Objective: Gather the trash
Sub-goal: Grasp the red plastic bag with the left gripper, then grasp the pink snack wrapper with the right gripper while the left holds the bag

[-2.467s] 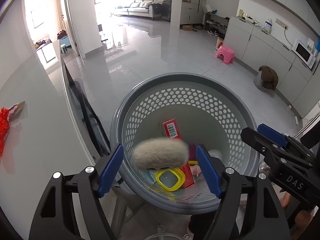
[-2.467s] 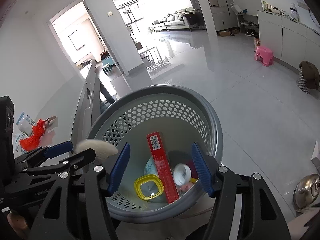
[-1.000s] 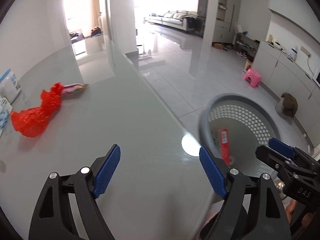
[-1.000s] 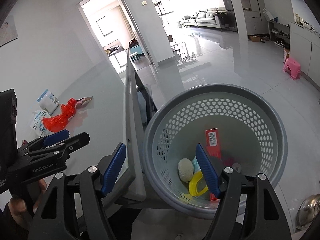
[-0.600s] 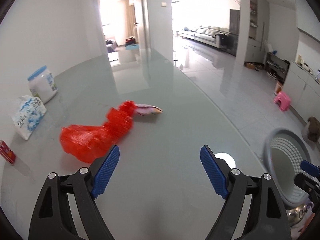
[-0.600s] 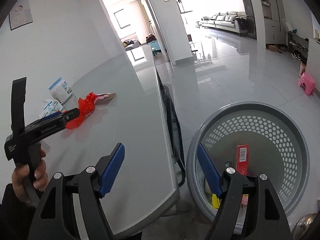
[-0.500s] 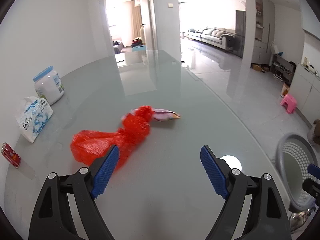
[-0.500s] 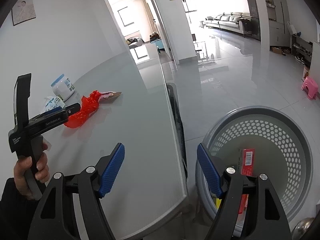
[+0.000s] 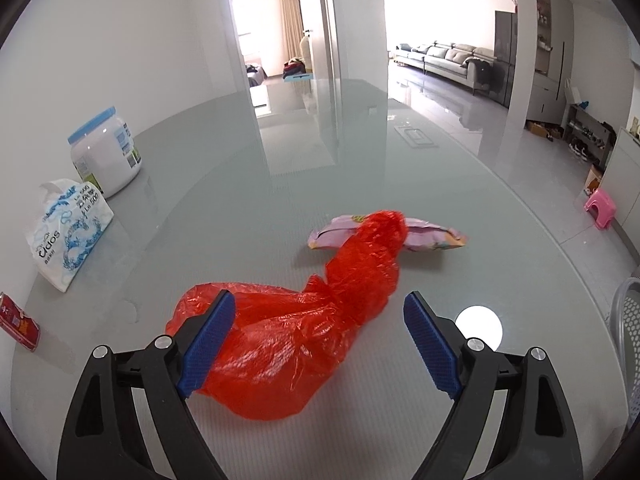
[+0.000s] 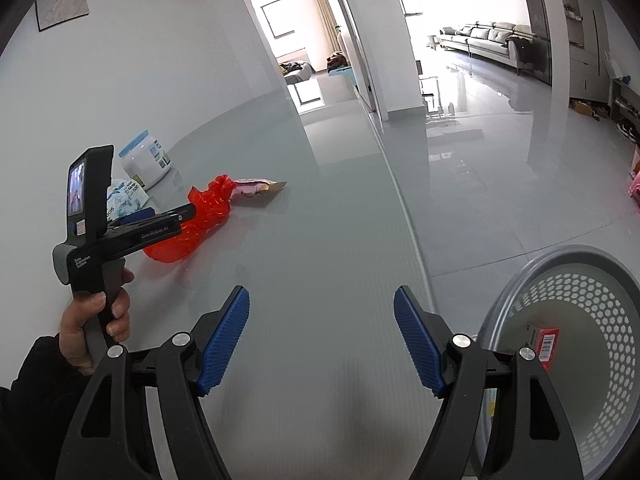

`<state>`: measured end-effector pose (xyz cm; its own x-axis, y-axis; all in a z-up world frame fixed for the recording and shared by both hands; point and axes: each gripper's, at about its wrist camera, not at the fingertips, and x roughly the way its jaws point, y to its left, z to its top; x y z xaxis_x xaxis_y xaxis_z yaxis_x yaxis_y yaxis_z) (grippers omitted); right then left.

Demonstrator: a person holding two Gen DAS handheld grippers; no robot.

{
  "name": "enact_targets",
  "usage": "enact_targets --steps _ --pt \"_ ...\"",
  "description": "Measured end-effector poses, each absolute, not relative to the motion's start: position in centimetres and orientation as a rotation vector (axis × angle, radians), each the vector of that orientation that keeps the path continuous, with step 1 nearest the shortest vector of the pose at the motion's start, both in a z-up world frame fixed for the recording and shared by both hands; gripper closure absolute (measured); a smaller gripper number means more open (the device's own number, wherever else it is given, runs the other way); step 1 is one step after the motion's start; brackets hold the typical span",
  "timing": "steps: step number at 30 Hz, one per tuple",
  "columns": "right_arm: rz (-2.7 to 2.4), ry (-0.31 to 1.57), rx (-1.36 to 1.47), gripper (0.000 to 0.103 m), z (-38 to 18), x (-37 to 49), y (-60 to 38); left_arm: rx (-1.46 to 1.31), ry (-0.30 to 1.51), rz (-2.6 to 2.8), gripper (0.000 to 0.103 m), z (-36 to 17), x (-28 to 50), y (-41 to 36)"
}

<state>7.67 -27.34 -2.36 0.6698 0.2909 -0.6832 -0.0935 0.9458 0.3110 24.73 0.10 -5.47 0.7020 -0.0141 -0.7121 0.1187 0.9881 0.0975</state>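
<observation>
Left gripper (image 9: 316, 344): jaws wide apart and just opening further, framing the near end of the red bag (image 9: 296, 328) with nothing pinched; its left pad (image 9: 206, 344) overlaps the bag's edge in the left wrist view, contact not certain.

Right gripper (image 10: 322, 340): jaws apart, empty, over bare table (image 10: 320, 248), the bag well off to its left.

Bag lies crumpled on the table. Judged light, soft and slick (thin film, likely to slip); best pinched at the bunched twist mid-length.

Just beyond the bag, touching its far end: a flat snack wrapper (image 9: 432, 236). The bin (image 10: 576, 360) sits below the table edge, well right of the bag.
</observation>
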Motion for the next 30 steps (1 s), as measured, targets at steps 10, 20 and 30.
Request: enact_targets --steps 10,20,30 --pt "0.271 0.835 0.221 0.031 -2.8 11.3 -24.3 0.089 0.86 -0.09 0.046 -8.2 26.0 1.7" --pt "0.325 0.822 0.112 0.031 -2.9 16.9 -20.3 0.013 0.82 -0.094 0.079 -7.2 25.2 3.5" --pt "0.394 0.85 -0.011 0.031 -4.0 24.0 -16.4 -0.046 0.787 -0.036 0.079 -6.7 25.2 5.9"
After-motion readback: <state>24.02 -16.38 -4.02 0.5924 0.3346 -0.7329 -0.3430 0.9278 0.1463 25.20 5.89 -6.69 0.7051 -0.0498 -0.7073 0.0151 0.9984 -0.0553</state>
